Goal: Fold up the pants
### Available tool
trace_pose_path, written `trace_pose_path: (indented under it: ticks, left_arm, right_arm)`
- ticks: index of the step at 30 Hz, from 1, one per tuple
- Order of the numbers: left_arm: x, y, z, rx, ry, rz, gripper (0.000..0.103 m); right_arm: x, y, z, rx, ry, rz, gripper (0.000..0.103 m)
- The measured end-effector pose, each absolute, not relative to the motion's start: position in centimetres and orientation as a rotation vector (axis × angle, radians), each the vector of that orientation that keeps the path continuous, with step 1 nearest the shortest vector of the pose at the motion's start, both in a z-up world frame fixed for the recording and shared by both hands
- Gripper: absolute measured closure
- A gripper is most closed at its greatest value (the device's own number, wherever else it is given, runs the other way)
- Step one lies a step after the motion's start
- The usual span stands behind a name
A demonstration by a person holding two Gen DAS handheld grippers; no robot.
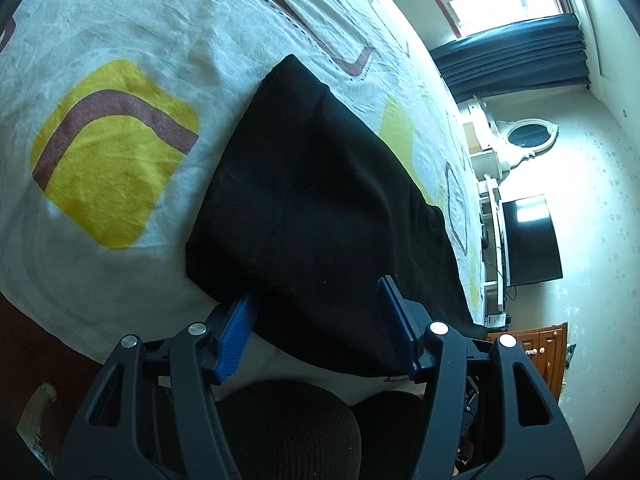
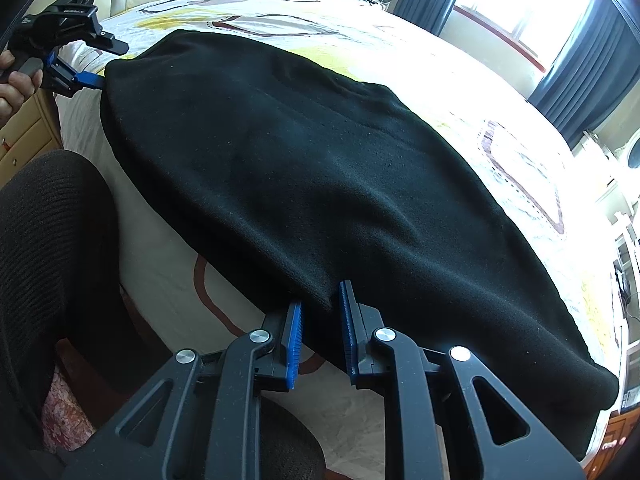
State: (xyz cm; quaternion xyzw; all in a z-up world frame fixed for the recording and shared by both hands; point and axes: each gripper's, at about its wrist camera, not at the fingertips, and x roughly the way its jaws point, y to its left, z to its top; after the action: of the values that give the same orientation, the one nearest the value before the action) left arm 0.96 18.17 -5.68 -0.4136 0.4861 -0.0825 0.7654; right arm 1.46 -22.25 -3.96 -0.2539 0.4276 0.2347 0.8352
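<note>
Black pants (image 1: 316, 208) lie flat on the bed, folded lengthwise into one long dark band; they also fill the right wrist view (image 2: 320, 184). My left gripper (image 1: 316, 292) is open, its blue pads straddling the near end of the pants at the bed edge. It also shows in the right wrist view (image 2: 94, 60) at the pants' far left corner. My right gripper (image 2: 320, 296) is open with a narrow gap, its blue fingertips (image 2: 296, 312) at the near hem of the pants, not clamped on the cloth.
The bed sheet (image 1: 120, 60) is white with yellow and brown shapes. My dark-clothed legs (image 2: 48, 240) stand at the bed's side. A wooden cabinet (image 1: 548, 344), a TV (image 1: 528, 236), a mirror dresser and curtained window (image 2: 520, 8) lie beyond the bed.
</note>
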Motion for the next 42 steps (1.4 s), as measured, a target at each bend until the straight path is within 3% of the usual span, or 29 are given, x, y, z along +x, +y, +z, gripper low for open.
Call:
trace_pose_path:
  ticks: [2,4,7,13,17,20,22,23,24,25,26,27,29,31,34,38,42]
  left_arm:
    - [1.3,17.8,-5.7,-0.867,1.072,-0.134,0.062]
    - [1.7,17.7,-6.1,-0.84,1.105,-0.089,0.084]
    - [1.3,18.6,-6.4,-0.924,1.107,-0.068,0.096]
    - [0.1,18.6,-5.0,-0.961,1.113,-0.034,0.096]
    - [0.2,17.7,-5.1,-0.853,1.151,-0.015,0.096]
    - [0.6,17.5,-6.6,-0.85,1.175,-0.025,0.092]
    - [0.4,17.8,-6.3,-0.871,1.165,-0.037,0.092]
    - [0.2,17.9,-5.9,-0.865,1.158,-0.037,0.09]
    - [0.0,17.9,-5.3,-0.841,1.149,-0.027,0.082]
    - [-0.2,18.0,-4.7,-0.809,1.14,-0.012,0.067]
    - [-0.6,17.9,-4.0,-0.777,1.129,0.007,0.059]
    - [-0.8,18.0,-3.4,-0.758,1.112,0.017,0.049]
    - [-1.3,17.9,-2.0,-0.716,1.081,0.04,0.047]
    - [-1.5,17.6,-0.8,-0.674,1.049,0.06,0.029]
    - [-1.1,17.1,0.7,-0.612,0.991,0.092,0.018]
    - [1.1,16.2,0.8,-0.623,0.987,0.115,0.016]
    - [2.6,14.4,-0.6,-0.692,1.034,0.101,0.016]
  right_arm:
    - [1.4,-22.4,-3.9,-0.534,0.904,0.499,0.085]
    - [1.5,-22.6,-3.9,-0.526,0.902,0.502,0.085]
    - [1.1,-22.6,-3.6,-0.547,0.882,0.506,0.085]
    - [0.0,-23.2,-1.1,-0.525,0.828,0.491,0.087]
    - [-0.1,-23.4,-2.6,-0.54,0.891,0.51,0.087]
    - [0.5,-23.4,-3.8,-0.525,0.946,0.534,0.083]
    - [1.1,-24.5,-2.9,-0.415,0.97,0.576,0.068]
    - [1.4,-25.5,-2.2,-0.337,0.981,0.594,0.065]
    - [1.7,-26.7,-1.4,-0.258,0.982,0.597,0.057]
    - [2.1,-28.2,-0.6,-0.177,0.98,0.589,0.05]
    - [2.5,-30.2,0.0,-0.084,0.978,0.571,0.048]
    - [3.0,-32.6,0.6,0.022,0.976,0.551,0.048]
    - [3.8,-38.5,1.0,0.238,0.962,0.484,0.048]
    - [3.9,-45.3,1.1,0.429,0.923,0.371,0.048]
    - [3.5,-56.9,0.1,0.744,0.825,0.165,0.048]
    - [1.8,-69.6,-3.8,1.174,0.678,-0.05,0.048]
    - [1.8,-73.9,-6.8,1.313,0.649,-0.133,0.048]
